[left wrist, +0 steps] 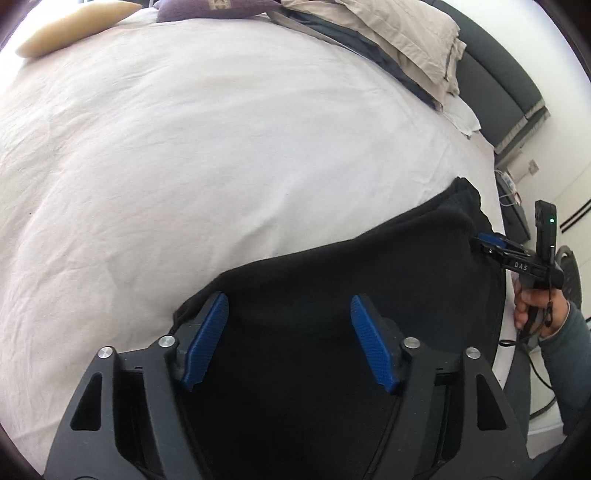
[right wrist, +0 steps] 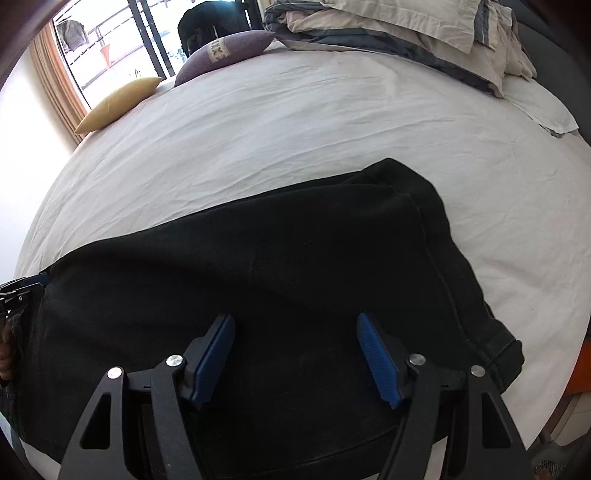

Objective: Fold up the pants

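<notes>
Black pants (right wrist: 258,258) lying folded on white bed sheet (right wrist: 295,129), left tongs (left wrist: 290,306) apart above them, right tongs (right wrist: 295,325) likewise apart

Pants (right wrist: 258,258): on the bed (right wrist: 295,129), at 6 o'clock, near edge.
Cushions (right wrist: 122,103): on the bed, 10 to 11 o'clock.
Bedding pile (right wrist: 406,29): 1 o'clock, far end.
Left gripper (left wrist: 290,339): over the pants.
Right gripper (right wrist: 295,354): over the pants.

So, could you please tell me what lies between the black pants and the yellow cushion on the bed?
Only bare white bedsheet lies between the black pants and the yellow cushion; the right wrist view shows it best.
</notes>
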Demonstrator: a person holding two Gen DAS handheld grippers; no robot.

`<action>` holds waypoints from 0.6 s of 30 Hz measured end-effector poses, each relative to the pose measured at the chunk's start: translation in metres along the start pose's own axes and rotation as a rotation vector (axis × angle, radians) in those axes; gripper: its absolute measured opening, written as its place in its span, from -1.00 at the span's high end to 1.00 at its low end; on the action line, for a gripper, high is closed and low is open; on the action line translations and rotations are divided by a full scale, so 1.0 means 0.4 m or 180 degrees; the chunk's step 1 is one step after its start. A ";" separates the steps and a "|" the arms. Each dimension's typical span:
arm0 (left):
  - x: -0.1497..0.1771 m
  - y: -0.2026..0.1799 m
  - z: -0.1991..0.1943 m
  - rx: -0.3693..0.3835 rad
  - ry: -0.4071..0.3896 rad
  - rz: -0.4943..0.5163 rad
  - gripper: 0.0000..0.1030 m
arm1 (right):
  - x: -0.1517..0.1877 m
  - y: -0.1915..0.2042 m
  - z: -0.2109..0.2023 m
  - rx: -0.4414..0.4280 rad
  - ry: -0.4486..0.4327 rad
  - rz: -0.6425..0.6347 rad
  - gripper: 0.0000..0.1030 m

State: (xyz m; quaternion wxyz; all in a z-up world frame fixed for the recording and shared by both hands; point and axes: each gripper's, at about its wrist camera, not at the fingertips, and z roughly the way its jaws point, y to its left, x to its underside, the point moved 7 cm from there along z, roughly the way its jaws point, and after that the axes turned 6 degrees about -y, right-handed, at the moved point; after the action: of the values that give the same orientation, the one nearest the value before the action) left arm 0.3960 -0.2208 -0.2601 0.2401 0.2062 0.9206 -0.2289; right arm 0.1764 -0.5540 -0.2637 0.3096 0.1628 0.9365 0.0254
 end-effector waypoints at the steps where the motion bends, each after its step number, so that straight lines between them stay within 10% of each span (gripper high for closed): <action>1: -0.002 0.003 -0.016 -0.0125 -0.0044 0.0013 -0.25 | -0.003 -0.015 -0.012 0.0061 0.0001 0.0103 -0.33; 6: 0.048 -0.075 -0.106 -0.0163 -0.0319 0.0196 -0.29 | 0.024 0.031 -0.088 -0.0800 -0.0020 0.0470 -0.28; 9: 0.141 -0.111 -0.067 -0.0326 -0.0117 0.0429 -0.47 | 0.075 0.021 -0.064 -0.0794 0.0095 0.0369 -0.26; 13: 0.202 -0.107 -0.072 -0.0494 -0.0124 0.0442 -0.47 | 0.057 -0.116 -0.087 -0.0465 0.0059 0.0938 0.30; 15: 0.217 -0.129 -0.108 -0.0399 -0.0115 0.0387 -0.48 | 0.043 -0.136 -0.124 -0.0297 0.0018 0.0974 0.18; 18: 0.263 -0.203 -0.119 -0.0244 -0.0062 0.0497 -0.48 | 0.039 -0.042 -0.157 -0.0947 0.0018 0.0951 -0.06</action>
State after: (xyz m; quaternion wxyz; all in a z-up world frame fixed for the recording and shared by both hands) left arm 0.2556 -0.2334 -0.2533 0.2738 0.2657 0.9074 -0.1761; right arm 0.1230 -0.5615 -0.2244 0.3203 0.2522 0.8888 0.2095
